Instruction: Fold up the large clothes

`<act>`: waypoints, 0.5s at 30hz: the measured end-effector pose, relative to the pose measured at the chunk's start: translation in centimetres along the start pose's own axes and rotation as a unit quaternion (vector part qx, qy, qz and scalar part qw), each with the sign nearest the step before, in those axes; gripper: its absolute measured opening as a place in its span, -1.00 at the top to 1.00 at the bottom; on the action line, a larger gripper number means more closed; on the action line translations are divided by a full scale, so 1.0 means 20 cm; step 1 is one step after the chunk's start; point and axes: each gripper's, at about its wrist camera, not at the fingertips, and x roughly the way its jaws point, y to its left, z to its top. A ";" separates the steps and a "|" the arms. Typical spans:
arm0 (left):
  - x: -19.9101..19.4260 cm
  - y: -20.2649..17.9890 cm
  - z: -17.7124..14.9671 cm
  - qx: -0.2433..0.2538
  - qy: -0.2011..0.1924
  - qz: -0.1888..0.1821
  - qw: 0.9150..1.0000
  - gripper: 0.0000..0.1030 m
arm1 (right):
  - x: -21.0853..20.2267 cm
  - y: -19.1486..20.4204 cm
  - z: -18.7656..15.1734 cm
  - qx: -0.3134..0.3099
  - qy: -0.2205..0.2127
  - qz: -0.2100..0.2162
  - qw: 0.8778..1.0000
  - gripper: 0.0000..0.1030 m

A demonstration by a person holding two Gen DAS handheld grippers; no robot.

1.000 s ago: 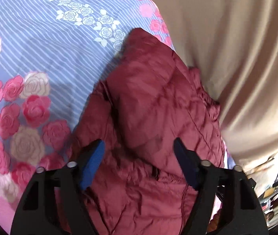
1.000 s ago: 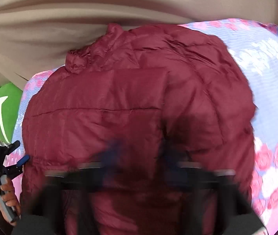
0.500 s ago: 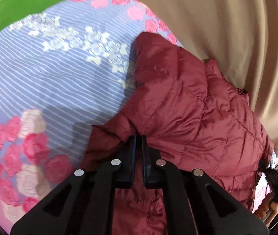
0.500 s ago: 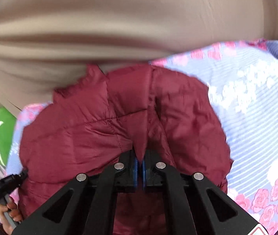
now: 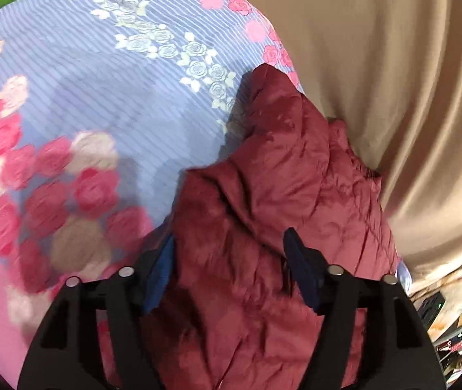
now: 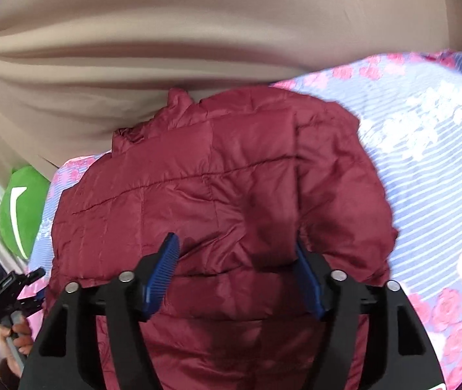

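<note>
Lying folded on a bed, the maroon quilted jacket sits hard against the beige curtain at the far edge, its collar touching the cloth folds.

Far left in the right wrist view, a green cushion rests beyond the bed's edge, and the left claw shows small beside the jacket's left side, with fingers of a hand around its handle. In its own view the left claw has just been opening: its blue pads stand wide apart with a raised fold of the jacket between them. The left pad lies close along the fabric; whether it touches I cannot tell.

The right claw has likewise just been opening, and its jaws stand spread over the jacket's near part, the fabric bulging up between them without being pinched.

Open bed lies to the jacket's left in the left wrist view and to its right in the right wrist view, a bedsheet of blue stripes with pink and white roses. Cluttered shelves show at the lower right of the left wrist view, blurred.
</note>
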 end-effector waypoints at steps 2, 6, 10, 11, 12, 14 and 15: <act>0.08 -0.01 0.04 -0.017 0.003 0.000 1.000 -0.24 | 0.05 0.01 0.02 0.006 0.004 -0.014 1.000 -0.03; 0.15 -0.05 0.14 0.002 -0.011 0.007 1.000 0.77 | -0.04 0.06 0.10 0.012 -0.033 0.029 0.999 0.92; 0.12 -0.01 0.07 0.015 -0.005 0.016 1.000 0.89 | 0.02 0.00 0.11 -0.003 -0.028 -0.025 0.999 0.94; 0.11 0.00 0.04 0.019 -0.001 0.021 1.000 0.89 | 0.12 -0.03 0.07 -0.017 0.006 -0.059 0.998 0.95; 0.09 0.02 0.00 0.018 0.005 0.018 1.000 0.89 | 0.15 -0.04 0.04 -0.026 0.008 -0.063 0.998 0.97; 0.06 0.05 -0.02 0.015 0.006 0.017 1.000 0.87 | 0.11 -0.02 0.02 -0.044 -0.006 -0.073 0.996 0.92; 0.02 0.05 -0.03 0.019 -0.002 0.017 1.000 0.85 | 0.09 -0.01 0.02 -0.043 -0.006 -0.079 0.996 0.83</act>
